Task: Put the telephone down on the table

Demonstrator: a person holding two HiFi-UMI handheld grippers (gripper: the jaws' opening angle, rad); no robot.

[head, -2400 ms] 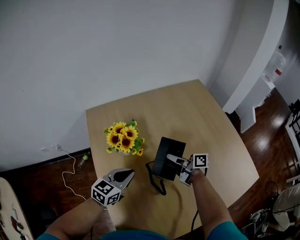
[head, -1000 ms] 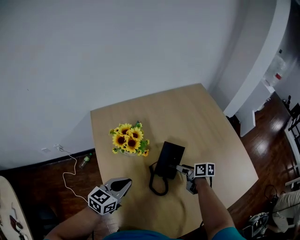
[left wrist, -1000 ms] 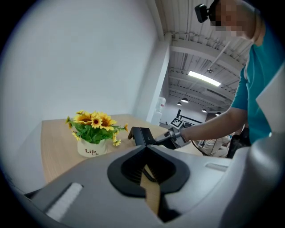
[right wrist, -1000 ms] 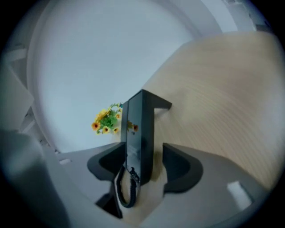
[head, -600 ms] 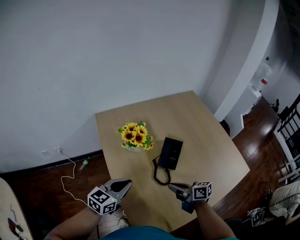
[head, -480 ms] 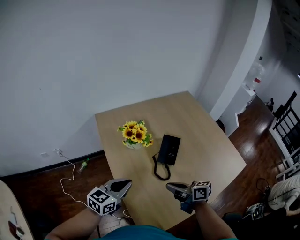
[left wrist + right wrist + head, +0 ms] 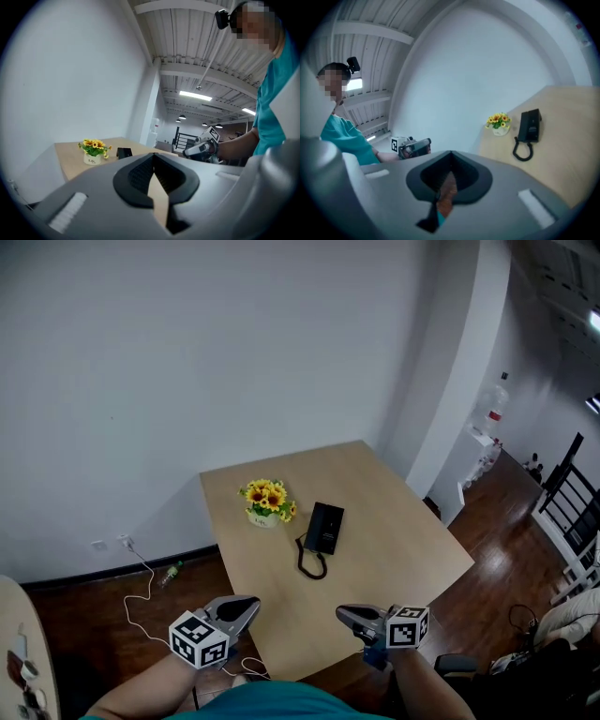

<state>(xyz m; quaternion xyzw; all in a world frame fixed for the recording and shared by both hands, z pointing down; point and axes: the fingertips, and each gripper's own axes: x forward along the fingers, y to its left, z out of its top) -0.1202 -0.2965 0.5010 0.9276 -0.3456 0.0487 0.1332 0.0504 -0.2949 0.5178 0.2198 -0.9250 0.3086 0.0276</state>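
Observation:
The black telephone [image 7: 324,527] lies flat on the light wooden table [image 7: 394,549], its coiled cord [image 7: 309,565] looped toward me. It also shows in the right gripper view, telephone [image 7: 530,125], and small in the left gripper view, telephone [image 7: 124,153]. Both grippers hang in the air off the table's near edge, well back from the phone. My left gripper [image 7: 248,604] [image 7: 153,157] is shut and empty. My right gripper [image 7: 345,613] [image 7: 451,154] is shut too, holding nothing. Each gripper shows in the other's view, level and apart.
A white pot of sunflowers [image 7: 263,500] stands just left of the telephone. A white cable [image 7: 141,573] and a small bottle [image 7: 169,571] lie on the dark wood floor left of the table. A white pillar [image 7: 450,381] and a black railing [image 7: 567,507] are at the right.
The right gripper let go of the telephone, drew back off the table and shut. Both grippers rose and pulled toward me; the table now looks much farther away.

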